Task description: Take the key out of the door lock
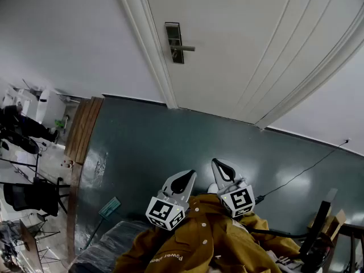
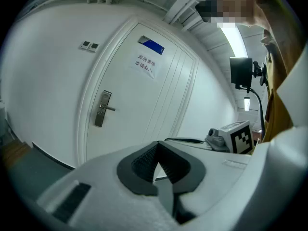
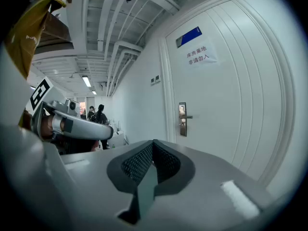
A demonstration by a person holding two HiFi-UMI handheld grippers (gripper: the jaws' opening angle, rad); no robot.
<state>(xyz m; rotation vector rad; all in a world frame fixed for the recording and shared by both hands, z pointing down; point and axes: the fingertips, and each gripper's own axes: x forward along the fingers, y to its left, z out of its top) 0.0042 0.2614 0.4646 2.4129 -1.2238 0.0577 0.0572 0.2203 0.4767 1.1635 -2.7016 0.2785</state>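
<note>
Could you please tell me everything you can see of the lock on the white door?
The door lock is a tall, narrow plate that looks like brushed metal, with a darker panel in its upper part. A slim lever handle juts from about its middle, level, pointing away from the door frame. The plate sits flat and upright on the closed white door, close to the edge beside the frame. Nothing touches it. Whether a key sits in it is too small to tell.

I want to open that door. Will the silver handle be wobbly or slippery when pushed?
The silver metal lever handle looks stiff, so it probably won't bend. Its smooth, shiny finish may be slippery. It sticks out sideways from its tall metal plate, so pushing near its tip likely turns it.
</note>
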